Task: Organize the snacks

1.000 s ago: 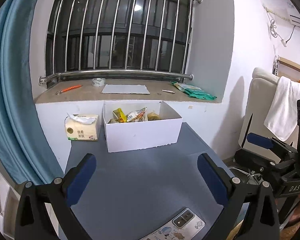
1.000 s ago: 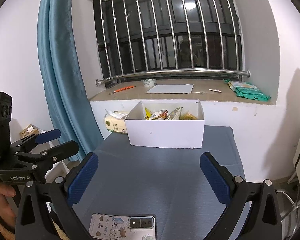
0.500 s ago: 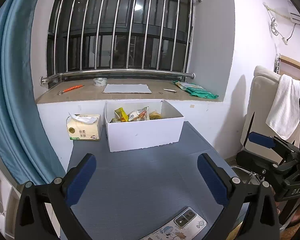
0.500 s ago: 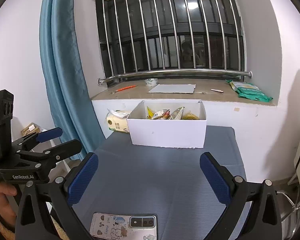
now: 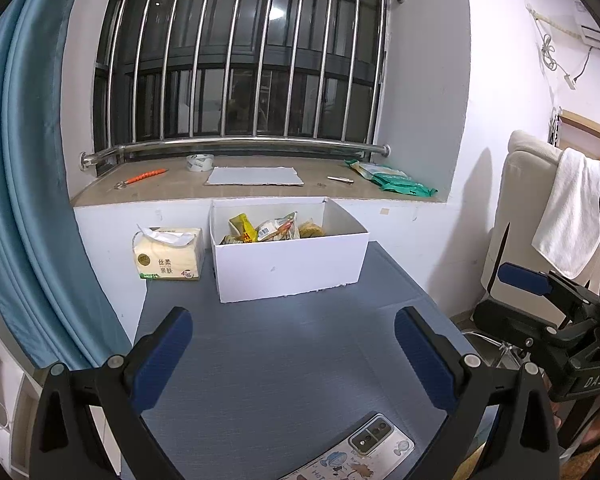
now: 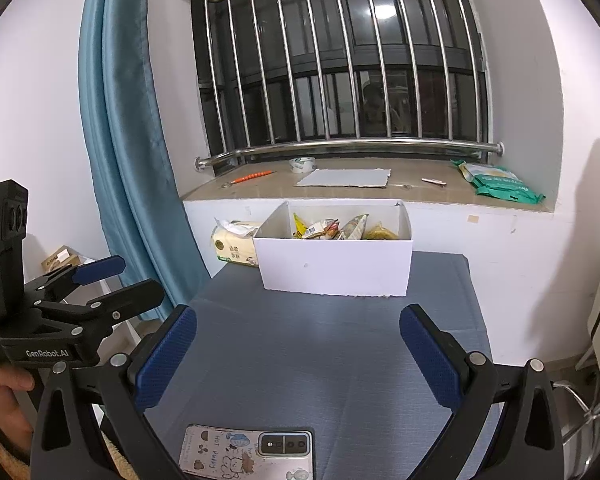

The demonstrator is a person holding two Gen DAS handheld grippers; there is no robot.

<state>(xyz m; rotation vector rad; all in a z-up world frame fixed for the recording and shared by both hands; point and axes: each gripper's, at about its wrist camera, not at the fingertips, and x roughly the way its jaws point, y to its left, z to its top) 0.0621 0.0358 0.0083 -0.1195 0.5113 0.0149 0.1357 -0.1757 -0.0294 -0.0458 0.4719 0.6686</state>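
Note:
A white cardboard box [image 5: 288, 268] stands at the far end of the grey-blue table [image 5: 284, 356], with several snack packets [image 5: 268, 230] inside it. It also shows in the right wrist view [image 6: 336, 266], snacks [image 6: 332, 229] inside. My left gripper [image 5: 292, 328] is open and empty, held above the near part of the table. My right gripper [image 6: 298, 330] is open and empty too, well short of the box. Each gripper shows at the side of the other's view: the right one [image 5: 540, 296], the left one [image 6: 100, 280].
A phone in a cartoon case [image 6: 248, 456] lies at the table's near edge. A tissue pack [image 5: 168, 254] stands left of the box. The windowsill [image 5: 260, 188] holds a grey sheet, tape roll, orange tool and green packets [image 5: 392, 178]. A blue curtain [image 6: 128, 140] hangs left; a towel-draped chair [image 5: 572, 216] right.
Both grippers have drifted slightly back and up; the box and phone have not moved. Both grippers stay open.

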